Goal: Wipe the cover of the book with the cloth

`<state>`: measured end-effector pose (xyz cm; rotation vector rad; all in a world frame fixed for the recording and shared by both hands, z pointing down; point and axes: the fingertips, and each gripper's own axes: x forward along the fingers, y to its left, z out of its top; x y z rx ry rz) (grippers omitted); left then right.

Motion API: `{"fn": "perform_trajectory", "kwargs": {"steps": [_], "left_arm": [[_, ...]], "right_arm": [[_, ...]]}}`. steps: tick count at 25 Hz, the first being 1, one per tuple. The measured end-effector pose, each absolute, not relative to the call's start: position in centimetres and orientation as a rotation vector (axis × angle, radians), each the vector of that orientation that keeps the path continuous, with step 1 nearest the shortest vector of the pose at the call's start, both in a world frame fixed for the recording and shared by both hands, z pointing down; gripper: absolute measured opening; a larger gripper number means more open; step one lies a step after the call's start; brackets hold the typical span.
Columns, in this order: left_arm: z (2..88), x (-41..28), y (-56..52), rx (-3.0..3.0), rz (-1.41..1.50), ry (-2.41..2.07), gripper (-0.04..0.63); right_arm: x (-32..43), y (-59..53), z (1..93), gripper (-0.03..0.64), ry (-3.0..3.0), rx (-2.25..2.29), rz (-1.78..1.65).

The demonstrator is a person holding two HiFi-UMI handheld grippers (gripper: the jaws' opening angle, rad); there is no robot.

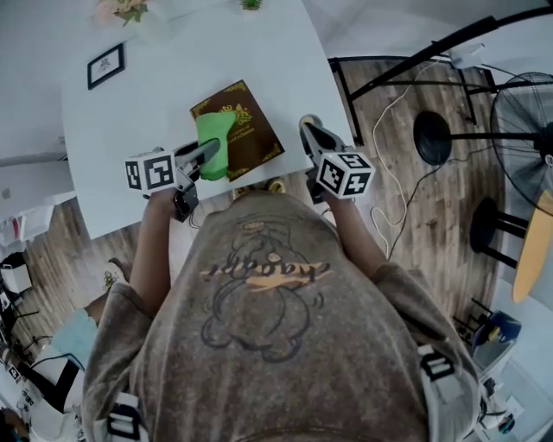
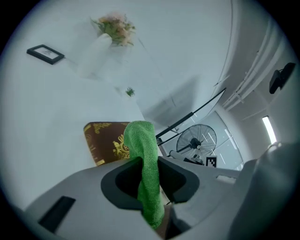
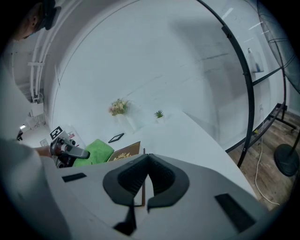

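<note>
Book [image 1: 252, 128], cloth [image 1: 212, 138] over it pinched in left tool [image 1: 210, 153], right tool [image 1: 308, 127] closed, frame [image 1: 105, 66] nearby.

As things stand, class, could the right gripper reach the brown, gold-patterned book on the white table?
Probably yes: the right gripper sits beside the book, at its bare edge, nothing between; the green cloth covers only its other side.

On the tabletop [image 1: 173, 78], toward its near edge: book [image 1: 251, 129]. Over the book's left part: cloth [image 1: 212, 140], pinched in the left gripper [image 1: 212, 152]. Right of the book, apart from it: right gripper [image 1: 308, 128]. Far left: picture frame [image 1: 105, 66]. Along the far edge: flowers [image 1: 121, 9], small plant [image 1: 251, 4]. Right, on the floor [image 1: 432, 198]: fan [image 1: 523, 104].
</note>
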<state>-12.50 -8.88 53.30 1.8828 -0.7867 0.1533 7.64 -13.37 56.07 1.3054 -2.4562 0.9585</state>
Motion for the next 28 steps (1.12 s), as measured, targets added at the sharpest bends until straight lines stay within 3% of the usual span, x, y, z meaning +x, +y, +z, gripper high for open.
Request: {"fn": "perform_trajectory", "kwargs": {"steps": [10, 28], "left_arm": [[54.7, -18.9, -10.0, 1.798, 0.132, -1.017, 0.08], [58.6, -13.0, -14.5, 1.651, 0.106, -0.941, 0.08]], "right_arm": [[5.8, -13.7, 56.4, 0.002, -2.471, 1.231, 0.951], [8.3, -14.2, 56.5, 0.002, -2.45, 1.311, 0.967]]}}
